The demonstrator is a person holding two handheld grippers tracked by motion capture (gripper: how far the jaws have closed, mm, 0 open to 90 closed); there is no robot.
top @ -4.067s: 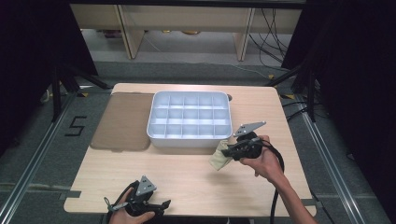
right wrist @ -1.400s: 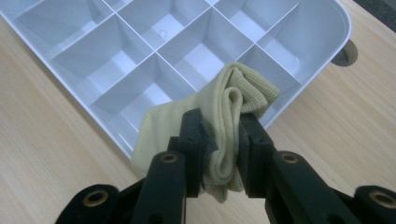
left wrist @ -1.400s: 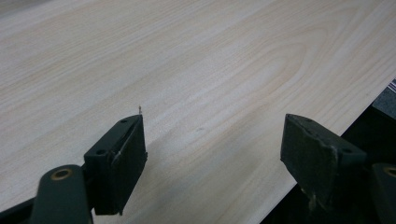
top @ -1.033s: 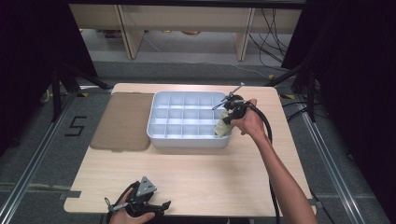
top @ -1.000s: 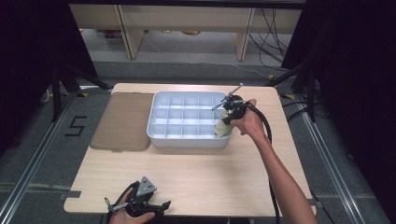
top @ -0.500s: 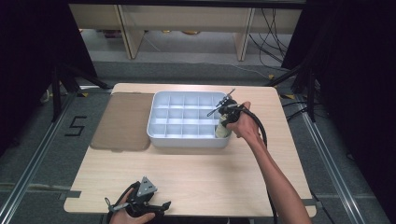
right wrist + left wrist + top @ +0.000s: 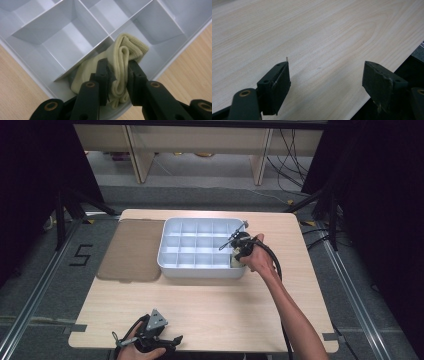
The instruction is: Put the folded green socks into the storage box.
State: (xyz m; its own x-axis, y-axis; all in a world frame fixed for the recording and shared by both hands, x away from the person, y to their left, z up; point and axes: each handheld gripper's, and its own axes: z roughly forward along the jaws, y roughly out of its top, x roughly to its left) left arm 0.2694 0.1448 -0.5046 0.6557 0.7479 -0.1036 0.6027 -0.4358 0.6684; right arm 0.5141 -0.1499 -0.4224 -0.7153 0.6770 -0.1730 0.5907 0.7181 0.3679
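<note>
I am holding my right gripper (image 7: 117,83) over the tray (image 7: 42,86), at its near right corner cell, and its jaws are clamping a folded cream cloth (image 7: 125,53) between them. The cloth is lying directly ahead of and below the jaws, already partly down inside that corner cell: its ribbed, rolled end is pointing away from the gripper toward the tray's inner dividers, while its looser folds are spilling against the tray's outer wall. Its long axis is running along the line of the jaws, so I judge that the coming move is turning on a straight descent and release into this one cell, not on any sideways shift; the divider just beside the cloth is the edge it could snag or drape over. In the high view the right gripper (image 7: 239,246) is sitting at the tray's (image 7: 200,271) right end, with the cloth (image 7: 236,260) showing as a pale patch in that corner. My left gripper (image 7: 325,82) is hanging well apart from the tray, over the bare table (image 7: 317,32) near its front edge, with jaws spread wide and nothing between them; in the high view the left gripper (image 7: 159,339) is lying far on the tray's near left side, so the right hand is much the nearer one. The cloth is looking soft, knitted, pale yellow-cream and bunched in several layers, and I expect it to be springing open once released.
</note>
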